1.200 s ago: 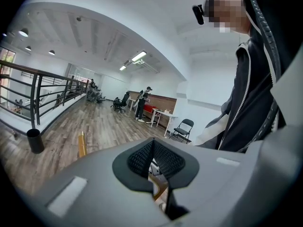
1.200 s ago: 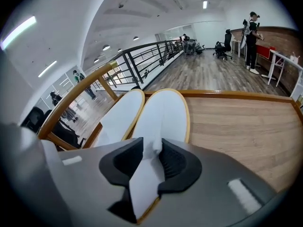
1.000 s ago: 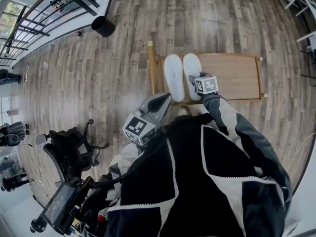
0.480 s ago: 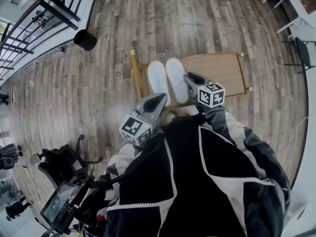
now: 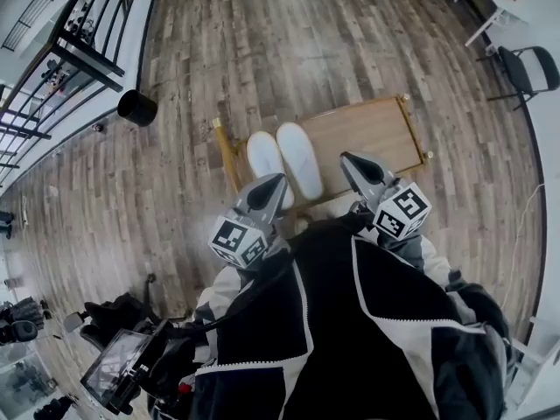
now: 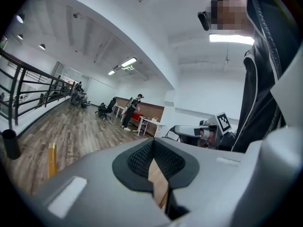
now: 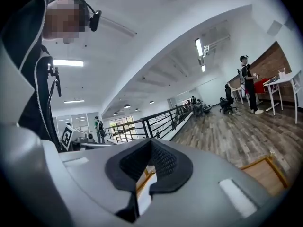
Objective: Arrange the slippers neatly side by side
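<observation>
Two white slippers [image 5: 263, 157] [image 5: 298, 159] lie side by side, toes pointing away, at the left end of a low wooden board [image 5: 363, 132]. Both grippers are held up in front of the person's jacket, above and short of the slippers, touching neither. My left gripper [image 5: 273, 182] [image 6: 152, 148] is shut with its black pads together and nothing between them. My right gripper [image 5: 348, 158] [image 7: 150, 148] has just been closing; its pads now meet and hold nothing. Each gripper shows in the other's view, the right gripper [image 6: 201, 131] and the left gripper [image 7: 80, 138].
A yellow post [image 5: 225, 150] stands at the board's left edge. A black bin [image 5: 137, 108] sits on the plank floor beyond, near a railing [image 5: 79, 51]. A chair [image 5: 530, 66] stands far right and an office chair [image 5: 114, 313] at lower left. People stand far off.
The right gripper has lifted off the heel of the right slipper and drawn back toward the person, leaving the slipper on the board. The left gripper rose slightly.
</observation>
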### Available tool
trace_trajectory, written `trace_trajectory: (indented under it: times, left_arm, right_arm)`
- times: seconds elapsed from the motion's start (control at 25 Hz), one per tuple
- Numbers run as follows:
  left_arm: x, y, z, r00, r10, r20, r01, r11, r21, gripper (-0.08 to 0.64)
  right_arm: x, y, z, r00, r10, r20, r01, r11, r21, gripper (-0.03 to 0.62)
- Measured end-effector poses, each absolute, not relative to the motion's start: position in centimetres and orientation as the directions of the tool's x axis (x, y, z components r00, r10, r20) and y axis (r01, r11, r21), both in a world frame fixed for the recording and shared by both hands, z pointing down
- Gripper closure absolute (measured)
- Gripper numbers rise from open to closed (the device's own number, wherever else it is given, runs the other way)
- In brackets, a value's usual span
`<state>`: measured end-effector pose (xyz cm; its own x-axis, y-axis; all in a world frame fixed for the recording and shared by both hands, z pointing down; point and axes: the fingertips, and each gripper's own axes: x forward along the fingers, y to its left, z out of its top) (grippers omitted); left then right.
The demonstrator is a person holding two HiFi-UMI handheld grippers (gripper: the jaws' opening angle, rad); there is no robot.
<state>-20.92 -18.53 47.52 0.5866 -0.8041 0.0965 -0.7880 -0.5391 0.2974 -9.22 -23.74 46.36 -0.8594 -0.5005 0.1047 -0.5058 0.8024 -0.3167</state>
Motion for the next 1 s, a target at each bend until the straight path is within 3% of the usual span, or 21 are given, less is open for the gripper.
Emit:
trace_trajectory:
  times: [1.0]
  left_arm:
    - [-22.3, -17.8, 47.7, 0.579, -0.81, 0.095, -0.797, -0.538, 0.273, 0.541]
  right_arm:
    - [-11.0, -22.7, 47.0, -0.875, -0.474, 0.096, -0.479, 0.824, -0.303, 0.592]
